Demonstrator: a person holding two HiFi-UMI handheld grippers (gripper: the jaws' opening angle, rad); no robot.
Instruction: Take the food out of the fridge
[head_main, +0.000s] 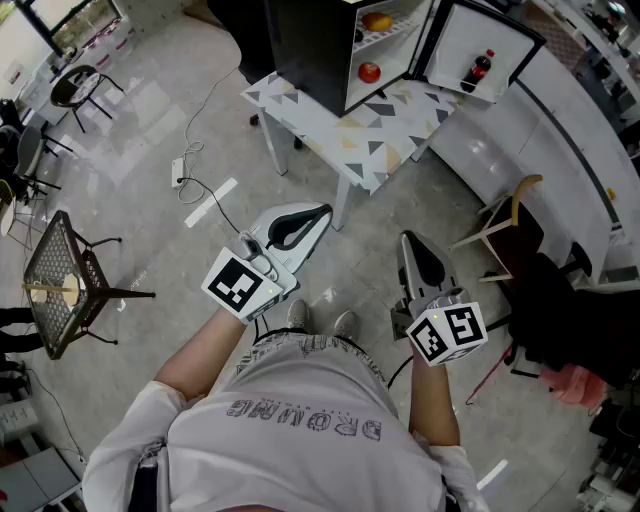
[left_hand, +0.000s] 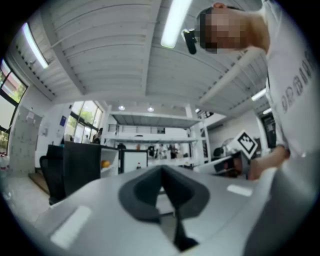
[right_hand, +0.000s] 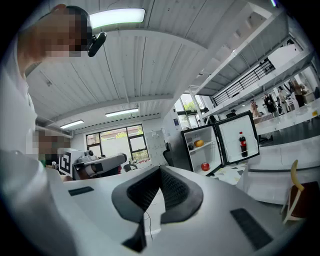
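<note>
**While both grippers are closed and empty, the food sits in the open fridge**

Left gripper (head_main: 317, 213): pads meet at the tip in its own view (left_hand: 161, 172), nothing between them. Right gripper (head_main: 410, 241): same, jaws fully together, empty (right_hand: 160, 171). Both are held level at waist height over bare floor, well apart from the fridge (head_main: 305, 50).

The fridge stands on a patterned white table (head_main: 330, 130) ahead of the person, with its door (head_main: 455, 35) swung open to the right.
- orange fruit (head_main: 377, 21) on the upper shelf, also in the right gripper view (right_hand: 199, 143)
- red fruit (head_main: 369, 72) on the lower shelf (right_hand: 205, 166)
- dark cola bottle (head_main: 481, 70) upright in the door rack (right_hand: 243, 144)

Neither gripper touches any of it.
</note>
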